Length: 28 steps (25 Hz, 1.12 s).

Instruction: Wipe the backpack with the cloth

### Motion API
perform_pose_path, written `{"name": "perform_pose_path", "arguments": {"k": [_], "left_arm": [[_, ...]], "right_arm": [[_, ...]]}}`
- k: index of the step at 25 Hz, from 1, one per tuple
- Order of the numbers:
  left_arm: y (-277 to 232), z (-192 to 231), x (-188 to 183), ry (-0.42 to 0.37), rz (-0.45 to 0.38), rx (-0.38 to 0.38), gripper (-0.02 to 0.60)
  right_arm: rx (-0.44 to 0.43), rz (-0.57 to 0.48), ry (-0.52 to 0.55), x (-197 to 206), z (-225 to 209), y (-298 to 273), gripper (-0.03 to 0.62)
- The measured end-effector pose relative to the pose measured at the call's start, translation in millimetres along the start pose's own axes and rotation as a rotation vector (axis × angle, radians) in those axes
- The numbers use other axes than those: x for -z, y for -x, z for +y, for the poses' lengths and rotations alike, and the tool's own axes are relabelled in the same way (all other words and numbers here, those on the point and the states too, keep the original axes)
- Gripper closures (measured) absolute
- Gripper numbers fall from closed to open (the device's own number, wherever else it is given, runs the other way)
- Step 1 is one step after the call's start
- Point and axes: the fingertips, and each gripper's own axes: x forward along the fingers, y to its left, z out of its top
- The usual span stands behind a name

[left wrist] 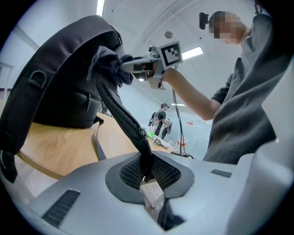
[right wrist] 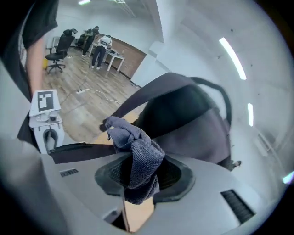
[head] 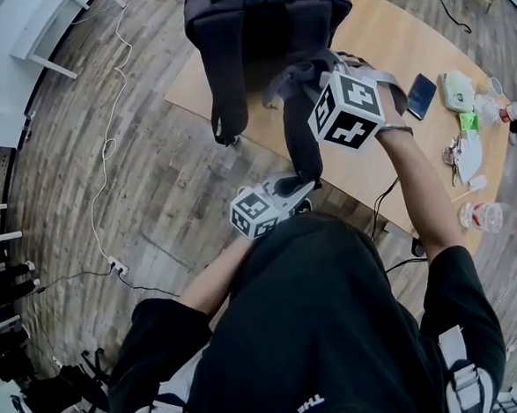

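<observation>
Nearest the body, at lower centre of the head view, the left gripper (head: 294, 188) is clenched on the end of a black shoulder strap (head: 302, 136), drawing it taut down past the table edge. Above it, the right gripper (head: 296, 82) is pinched on a bunched grey cloth (right wrist: 136, 153), which seems to touch the strap's upper end, close to the backpack (head: 263, 24) — the bag stands upright at top centre on the wooden table (head: 379, 43). To do this stroke well, I'd judge the strap should be held tight and steady while the cloth runs along its length with even pressure, with enough wad past the jaws that fabric, not plastic, does the rubbing. The bag's second strap (head: 224, 98) hangs free at left and could snag. Further right on the table lie a phone (head: 421, 94), keys (head: 453, 152) and bottles (head: 493, 216) — well apart from the bag, not in the way.
</observation>
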Motion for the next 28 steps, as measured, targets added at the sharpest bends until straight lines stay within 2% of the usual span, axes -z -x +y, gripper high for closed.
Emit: {"name": "perform_pose_path", "arguments": {"k": [3,5,9,11,12,15,17,20,26,28], "left_arm": [[-1,-3,5,-0.011,0.011,0.013,0.531],[-1,-4,3,-0.019,0.001,0.017,0.531],[-2,-8,5,-0.013,0.002,0.031,0.531],[-2,-7,5,-0.023,0.0,0.025,0.531],[-1,-6,4,-0.029,-0.002,0.019,0.531],[1,-4,4,-0.028,-0.01,0.005,0.531],[0,-4,4,-0.022,-0.01,0.002,0.531],[-2,-2,2,-0.018,-0.012,0.004,0.531],[-6,1,6,-0.006,0.011,0.016,0.531],[-8,0,10,-0.005,0.035,0.027,0.531]], "right_arm": [[0.221,-0.053,-0.012,-19,-75,27,0.471],[0.3,-0.079,-0.015,-31,-108,41,0.471],[0.456,-0.105,0.034,-43,-132,56,0.471],[0.475,-0.093,0.08,-42,-120,53,0.48],[0.434,-0.079,0.101,-39,-103,44,0.485],[0.228,-0.022,0.124,-11,-24,2,0.485],[0.166,0.002,0.126,9,18,-13,0.487],[0.019,-0.024,0.009,18,66,-18,0.488],[-0.433,-0.049,-0.263,29,154,-1,0.49],[-0.513,-0.066,-0.322,32,168,10,0.49]]}}
